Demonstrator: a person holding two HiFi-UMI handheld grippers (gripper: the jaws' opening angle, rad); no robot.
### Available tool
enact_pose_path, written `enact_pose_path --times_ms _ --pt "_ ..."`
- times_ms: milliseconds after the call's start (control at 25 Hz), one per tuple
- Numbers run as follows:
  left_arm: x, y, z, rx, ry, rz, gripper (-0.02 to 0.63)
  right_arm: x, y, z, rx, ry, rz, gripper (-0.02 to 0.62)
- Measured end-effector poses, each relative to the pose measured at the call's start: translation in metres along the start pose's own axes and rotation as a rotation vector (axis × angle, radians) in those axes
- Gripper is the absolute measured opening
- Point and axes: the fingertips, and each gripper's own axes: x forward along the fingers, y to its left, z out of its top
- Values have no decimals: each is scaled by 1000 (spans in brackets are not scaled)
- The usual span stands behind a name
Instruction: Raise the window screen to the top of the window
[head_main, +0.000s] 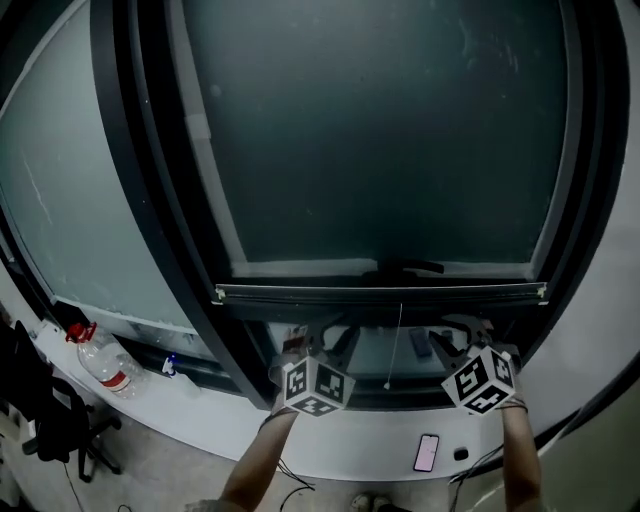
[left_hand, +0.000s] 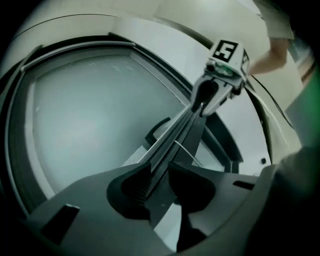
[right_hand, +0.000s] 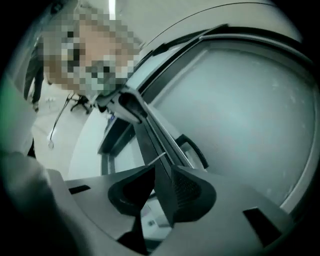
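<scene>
Dim room; white sill (head_main: 220, 425) bears a bottle (head_main: 103, 362); phone (head_main: 426, 452) lies rightward.

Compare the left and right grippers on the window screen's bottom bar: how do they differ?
The left gripper holds the bottom bar left of the hanging cord; the right gripper holds it right of the cord. The left forearm slants in from the lower left; the right forearm runs almost straight up. Shared: both are shut on the bar at about the same height.

Office, large dark-framed window (head_main: 380, 130), swivel chair (head_main: 52, 420), water bottle (head_main: 103, 362)
</scene>
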Motion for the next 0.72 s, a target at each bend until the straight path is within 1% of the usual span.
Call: enact_pose_path --times_ms 40,120,160,240,320,440,560,600,640,680,720 --pt "7 5 -1 76 31 -4 91 8 -11 -5 -80 52 -1 89" --pt "18 14 -5 214 90 -11 91 19 -32 -12 -197 127 -9 89" --pt "21 16 -9 266 119 -22 91 22 -38 -17 -237 160 -4 89" --pt "26 21 -17 337 172 -52 91 29 -43 -26 -292 219 27 89" --pt "29 27 -25 386 225 -73 91 35 -44 -36 -331 258 58 87" --pt "31 36 -36 414 285 -70 90 42 -43 -48 -353 296 87 71" --pt "33 39 -37 455 293 -55 80 47 -47 -57 -389 315 100 51" --pt "34 38 -38 474 292 -52 81 48 -47 -59 -406 319 107 29" --pt "34 37 -40 495 294 -55 80 48 -46 -60 -419 324 115 29" --pt "34 36 -42 514 300 -68 79 49 -45 -60 -428 328 121 28" --pt "34 34 -44 530 306 -93 61 49 -46 -60 -437 332 123 28"
